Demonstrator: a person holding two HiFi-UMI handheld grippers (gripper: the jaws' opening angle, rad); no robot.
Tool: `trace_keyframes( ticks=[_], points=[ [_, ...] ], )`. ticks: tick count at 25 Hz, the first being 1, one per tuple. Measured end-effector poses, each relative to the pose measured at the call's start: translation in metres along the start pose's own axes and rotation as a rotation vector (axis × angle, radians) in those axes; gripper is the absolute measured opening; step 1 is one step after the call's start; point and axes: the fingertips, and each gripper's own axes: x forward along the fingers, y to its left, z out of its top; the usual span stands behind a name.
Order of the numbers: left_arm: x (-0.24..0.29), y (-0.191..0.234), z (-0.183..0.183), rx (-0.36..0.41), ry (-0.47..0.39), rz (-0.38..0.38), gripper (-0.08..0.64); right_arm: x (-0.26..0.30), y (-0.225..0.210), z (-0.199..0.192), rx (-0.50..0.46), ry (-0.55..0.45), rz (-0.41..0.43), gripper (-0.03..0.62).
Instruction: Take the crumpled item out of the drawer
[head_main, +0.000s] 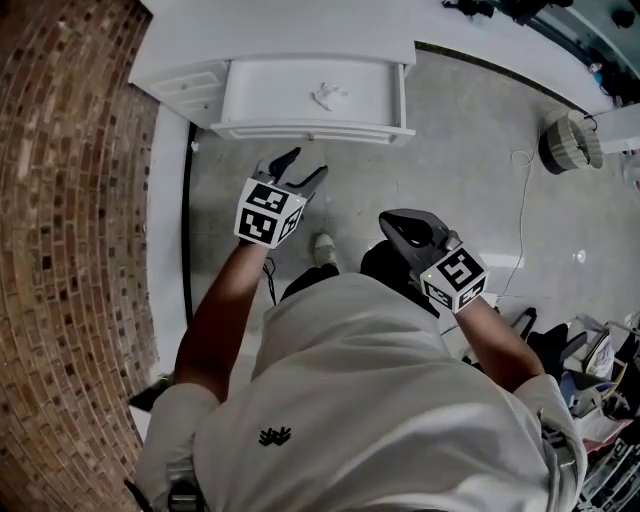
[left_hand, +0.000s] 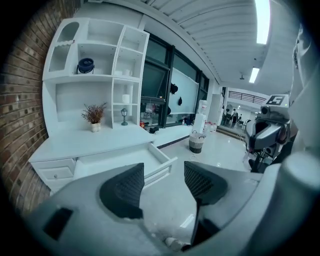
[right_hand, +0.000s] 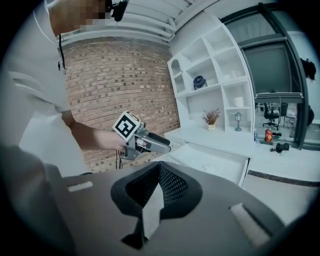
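Since the white desk (head_main: 280, 30) is shown with its drawer (head_main: 310, 130) pulled open, the inside is exposed for reaching. The left gripper (head_main: 308, 163) is held short of it, jaws spread and empty, seemingly readied for the grab. The right gripper (head_main: 392, 226) is held back, jaws pressed together. The crumpled item (head_main: 328, 96) is seen on the drawer floor.

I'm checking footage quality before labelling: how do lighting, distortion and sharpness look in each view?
Head view: even light, brick wall bowed by the lens, white crumpled item faint against the white drawer. Left gripper view: fisheye with dark border, ceiling light blown out. Right gripper view: same fisheye, dark corners.
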Motion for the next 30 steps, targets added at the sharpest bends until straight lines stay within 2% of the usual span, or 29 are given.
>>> trace_keyframes(
  ticks=[9,20,30],
  points=[
    [0.078,0.051,-0.004,0.001,0.103,0.003,0.257,0.030,-0.051,0.012,0.020,0.010,-0.005,0.012],
    [0.196,0.124,-0.003,0.004,0.297,0.076,0.256,0.054,-0.178,0.037,0.051,0.027,0.049,0.012],
    [0.284,0.163,-0.034,0.003,0.484,0.082,0.258,0.071,-0.266,0.038,0.128,0.075,0.080,0.013]
  ],
)
